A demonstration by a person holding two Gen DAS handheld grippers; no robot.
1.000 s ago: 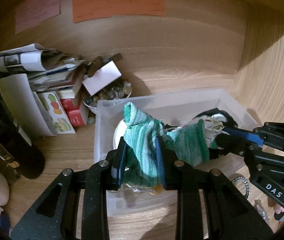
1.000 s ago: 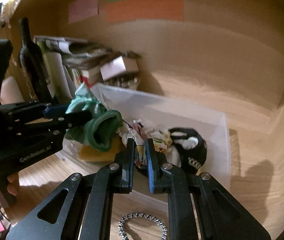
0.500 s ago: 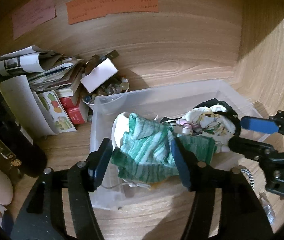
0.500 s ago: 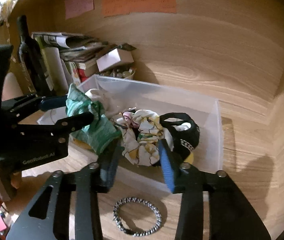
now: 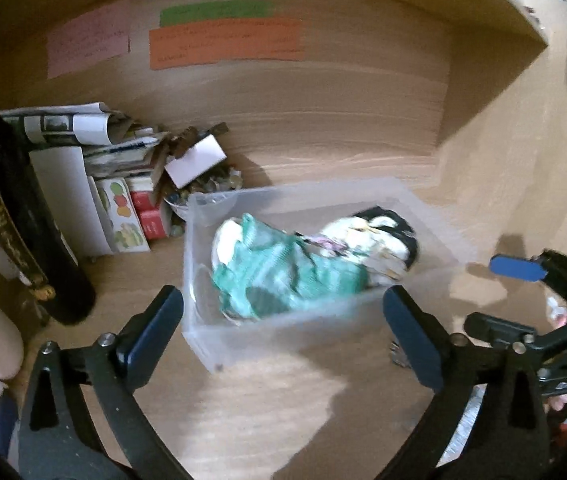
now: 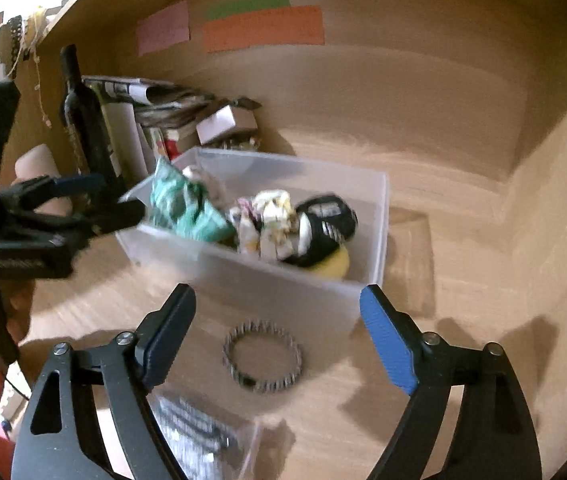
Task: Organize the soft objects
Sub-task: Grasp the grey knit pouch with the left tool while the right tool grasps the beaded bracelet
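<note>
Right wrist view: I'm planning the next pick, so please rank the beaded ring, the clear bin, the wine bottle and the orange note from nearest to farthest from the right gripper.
From the right gripper, jaws opening and empty:
1. Beaded ring, on the wood just ahead between the fingers.
2. Clear bin, right behind the ring.
3. Wine bottle, back left, upright.
4. Orange note, on the back wall.

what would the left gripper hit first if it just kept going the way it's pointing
Probably the near wall of the clear plastic bin, dead ahead of the left gripper, whose opening jaws hold nothing. Any higher and it clears the rim onto the green knit cloth; depth is unclear.
</note>
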